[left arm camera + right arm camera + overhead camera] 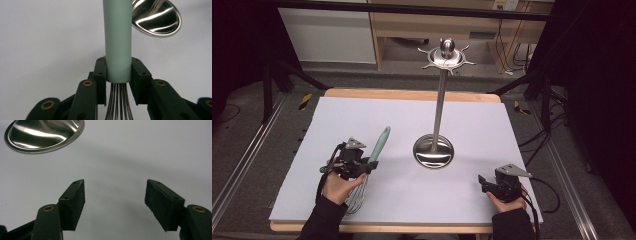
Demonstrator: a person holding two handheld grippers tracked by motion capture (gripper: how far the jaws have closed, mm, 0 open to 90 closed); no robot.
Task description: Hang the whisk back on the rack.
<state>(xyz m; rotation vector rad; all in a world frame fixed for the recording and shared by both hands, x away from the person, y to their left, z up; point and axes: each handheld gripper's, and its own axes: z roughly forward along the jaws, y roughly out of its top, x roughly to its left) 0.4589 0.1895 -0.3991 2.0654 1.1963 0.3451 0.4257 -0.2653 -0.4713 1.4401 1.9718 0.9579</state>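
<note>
A whisk (374, 155) with a mint-green handle is clamped in the left gripper (362, 167), right at the bottom end of the handle where the wires come out. In the left gripper view the two black jaws are pressed flat against either side of that green tube (118, 40), and the thin metal wires (118, 102) are seen fanning down between the gripper's arms. From the high view the handle is angled up and away from the person, while the wire loops (357, 197) hang down near the front edge of the white table surface (362, 115), just beside the left hand (337, 187); whether the wires are touching the surface can't really be told. A tall steel utensil stand (439, 107) is set around the middle of the table, with a round shiny base (433, 151) and a ring of hooks (447, 56) at the top of its pole. The whisk is kept to the left of that base, near it but apart. Over at the front right corner the right gripper (484, 182) is held in the right hand (507, 200), low over the table, and its jaws are spread wide with nothing between them; in the right gripper view bare white surface is seen in the gap, with the edge of the stand's base (42, 135) up at the top left.
</note>
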